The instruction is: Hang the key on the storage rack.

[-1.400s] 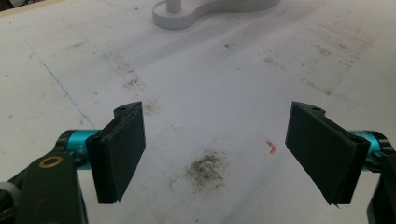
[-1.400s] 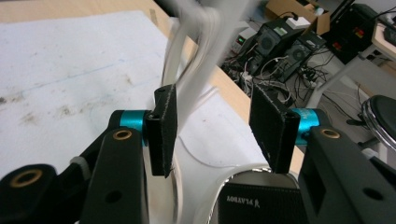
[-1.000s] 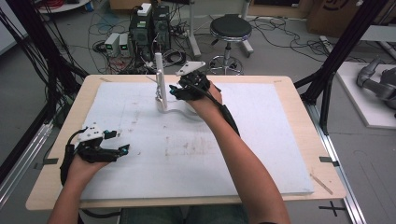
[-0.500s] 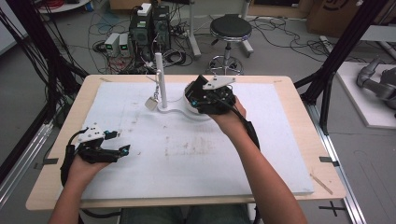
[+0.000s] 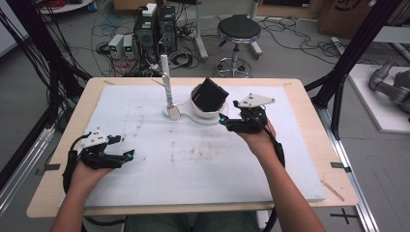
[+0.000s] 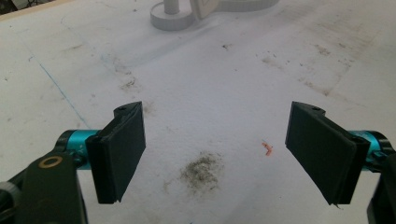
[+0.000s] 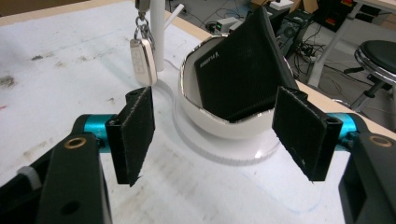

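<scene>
A black wallet [image 5: 209, 94] [image 7: 238, 74] stands tilted inside a white bowl [image 5: 207, 115] [image 7: 219, 128] at the far middle of the white mat. Left of the bowl rises a white post [image 5: 166, 79] [image 7: 158, 32] on a round base [image 6: 173, 18], with a key fob [image 5: 173, 111] [image 7: 142, 60] hanging from it. My right gripper [image 5: 223, 120] [image 7: 215, 100] is open just right of the bowl, jaws pointing at it and holding nothing. My left gripper [image 5: 128, 155] [image 6: 215, 116] is open and empty, low over the mat near the front left.
The white mat [image 5: 203, 164] has faint stains and a dark smudge [image 6: 201, 170]. Beyond the table's far edge are a stool [image 5: 238, 30], computer boxes [image 5: 154, 26] and floor cables. A grey robot arm [image 5: 389, 84] lies on a platform to the right.
My right gripper went from the post to over the bowl, then drew back right. It is now open, and the black wallet stands in the bowl. The left gripper stayed put.
</scene>
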Available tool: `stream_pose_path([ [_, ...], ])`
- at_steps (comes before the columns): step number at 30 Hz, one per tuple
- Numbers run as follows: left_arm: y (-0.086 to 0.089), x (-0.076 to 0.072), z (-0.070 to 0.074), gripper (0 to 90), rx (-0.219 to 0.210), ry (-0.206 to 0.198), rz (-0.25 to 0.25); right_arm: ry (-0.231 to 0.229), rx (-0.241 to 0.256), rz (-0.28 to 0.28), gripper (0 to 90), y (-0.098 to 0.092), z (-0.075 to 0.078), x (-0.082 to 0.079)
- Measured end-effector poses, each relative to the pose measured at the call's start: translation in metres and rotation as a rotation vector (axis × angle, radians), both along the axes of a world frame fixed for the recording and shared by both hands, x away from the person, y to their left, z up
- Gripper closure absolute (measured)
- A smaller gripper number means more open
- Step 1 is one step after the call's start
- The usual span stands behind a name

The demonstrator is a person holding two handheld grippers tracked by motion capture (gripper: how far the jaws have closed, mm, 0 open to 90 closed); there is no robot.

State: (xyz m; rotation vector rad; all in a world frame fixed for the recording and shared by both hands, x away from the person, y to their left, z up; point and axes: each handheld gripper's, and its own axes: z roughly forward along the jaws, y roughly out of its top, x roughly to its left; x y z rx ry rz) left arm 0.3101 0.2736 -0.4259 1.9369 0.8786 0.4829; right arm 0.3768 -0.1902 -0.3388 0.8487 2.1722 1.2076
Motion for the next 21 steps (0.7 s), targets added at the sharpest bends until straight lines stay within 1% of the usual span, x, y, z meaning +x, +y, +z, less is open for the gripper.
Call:
stream_pose_path([
  [5,-0.001,0.0,0.0,20.1,0.001,0.0,-0.002,-0.007,0.01,0.008,27.9,-0.013,-0.007,-0.014],
  [7,-0.002,0.0,0.0,20.1,-0.001,0.001,-0.004,-0.009,0.022,0.005,27.0,-0.018,-0.011,-0.02],
  [9,-0.002,0.0,0.0,20.1,-0.001,0.0,-0.004,-0.004,0.035,0.011,25.8,-0.023,-0.015,-0.025],
  [14,-0.004,-0.001,0.001,20.1,-0.005,-0.004,-0.01,0.014,0.024,0.019,23.2,-0.03,-0.032,-0.034],
  [15,-0.005,0.0,0.001,20.1,-0.006,-0.005,-0.014,0.021,0.024,0.016,21.7,-0.031,-0.036,-0.035],
  [17,-0.006,0.0,0.001,20.1,-0.009,-0.007,-0.016,0.034,0.028,0.016,21.5,-0.034,-0.042,-0.037],
  [21,-0.009,0.002,0.001,20.1,-0.011,-0.005,-0.028,0.036,0.048,0.02,21.5,-0.039,-0.051,-0.042],
])
